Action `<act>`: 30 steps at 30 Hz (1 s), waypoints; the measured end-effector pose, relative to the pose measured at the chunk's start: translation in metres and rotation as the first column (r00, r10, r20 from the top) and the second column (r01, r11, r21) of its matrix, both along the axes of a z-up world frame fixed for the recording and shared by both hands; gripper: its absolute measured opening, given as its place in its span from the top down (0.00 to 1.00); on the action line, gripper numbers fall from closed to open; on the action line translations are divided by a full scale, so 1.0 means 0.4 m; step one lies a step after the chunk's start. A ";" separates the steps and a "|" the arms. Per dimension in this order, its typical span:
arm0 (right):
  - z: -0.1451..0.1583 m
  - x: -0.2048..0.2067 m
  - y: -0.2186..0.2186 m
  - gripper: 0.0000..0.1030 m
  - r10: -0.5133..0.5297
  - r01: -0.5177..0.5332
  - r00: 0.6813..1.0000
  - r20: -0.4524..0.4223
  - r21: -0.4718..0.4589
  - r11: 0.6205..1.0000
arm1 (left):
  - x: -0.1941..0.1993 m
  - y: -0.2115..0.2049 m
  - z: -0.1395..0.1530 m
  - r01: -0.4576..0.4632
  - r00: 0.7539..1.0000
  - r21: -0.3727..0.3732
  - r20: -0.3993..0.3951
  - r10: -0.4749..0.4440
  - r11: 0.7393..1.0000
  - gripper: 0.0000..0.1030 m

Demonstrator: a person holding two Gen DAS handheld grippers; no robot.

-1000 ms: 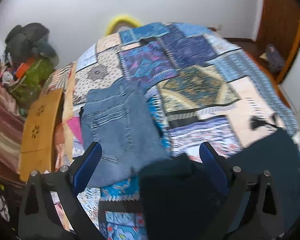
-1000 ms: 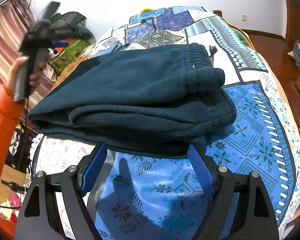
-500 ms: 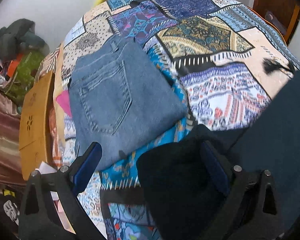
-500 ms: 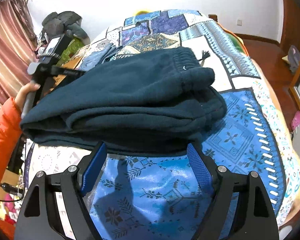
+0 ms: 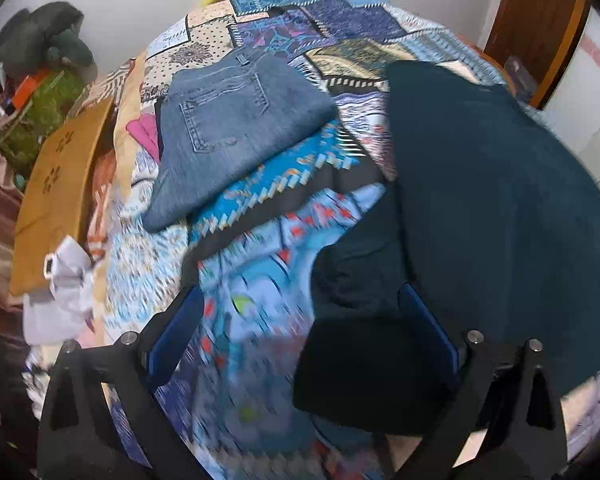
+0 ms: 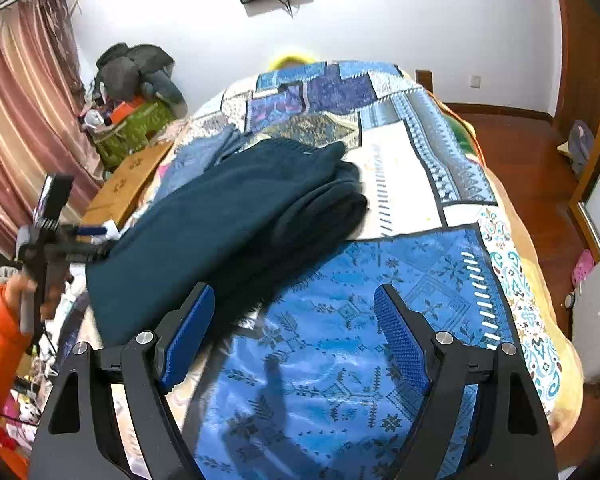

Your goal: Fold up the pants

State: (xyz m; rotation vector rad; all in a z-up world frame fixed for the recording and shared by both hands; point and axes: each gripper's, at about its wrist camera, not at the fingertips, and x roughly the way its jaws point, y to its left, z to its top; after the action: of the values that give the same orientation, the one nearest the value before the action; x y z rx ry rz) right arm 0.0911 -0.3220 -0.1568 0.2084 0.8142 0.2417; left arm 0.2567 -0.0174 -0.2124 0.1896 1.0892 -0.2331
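The right gripper hangs with its jaws spread wide and nothing between them, over the blue patterned bedspread, and the folded dark teal pants lie just ahead and to its left on the bed. The left gripper also stands wide and grips nothing, one corner of the pants lying between its fingers by the right one. Folded blue jeans lie further ahead to its left, apart from the pants.

My room is evenly, softly lit. My left view is smeared with motion blur around the quilt; the right is sharper. Fisheye bends and darkens both frames' corners.
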 end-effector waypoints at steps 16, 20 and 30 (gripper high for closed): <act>-0.083 0.051 0.034 0.64 0.022 -0.017 0.997 -0.077 0.071 0.997 | -0.135 -0.080 0.047 0.080 0.995 -0.204 0.074 -0.066 0.976 0.55; -0.093 0.058 0.063 0.79 0.051 -0.050 0.996 -0.079 0.017 0.999 | -0.143 -0.061 0.057 0.056 0.995 -0.199 0.094 -0.038 0.978 0.77; -0.107 0.055 0.062 0.83 0.073 -0.074 0.994 -0.076 -0.020 0.997 | -0.149 0.014 0.041 -0.021 0.998 -0.242 0.054 0.035 0.970 0.83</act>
State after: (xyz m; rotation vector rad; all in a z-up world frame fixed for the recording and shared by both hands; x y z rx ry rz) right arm 0.1129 -0.2973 -0.1997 0.1669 0.8999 0.2950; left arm 0.1969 -0.0119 -0.1960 -0.0368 0.9963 -0.3302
